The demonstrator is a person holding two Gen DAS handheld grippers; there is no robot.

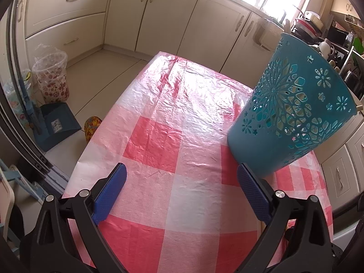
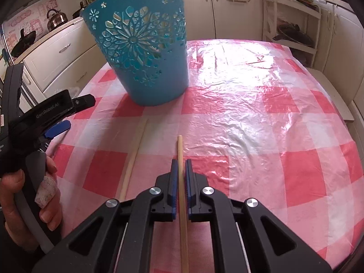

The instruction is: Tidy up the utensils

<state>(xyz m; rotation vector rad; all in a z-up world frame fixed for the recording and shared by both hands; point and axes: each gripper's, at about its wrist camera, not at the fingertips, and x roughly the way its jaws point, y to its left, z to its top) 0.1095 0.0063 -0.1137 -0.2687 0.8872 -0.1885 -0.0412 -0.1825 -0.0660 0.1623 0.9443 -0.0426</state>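
A teal perforated basket stands upright on the red-and-white checked tablecloth; the left wrist view shows the basket at the right. My right gripper is shut on a wooden chopstick that runs between its blue pads and pokes out ahead toward the basket. A second chopstick lies flat on the cloth just to its left. My left gripper is open over bare cloth, nothing between its fingers. It also shows at the left edge of the right wrist view as the left gripper, held by a hand.
Cream kitchen cabinets ring the table. A patterned bin and a blue dustpan sit on the floor at the left. A shelf with pans stands behind the table's far right corner.
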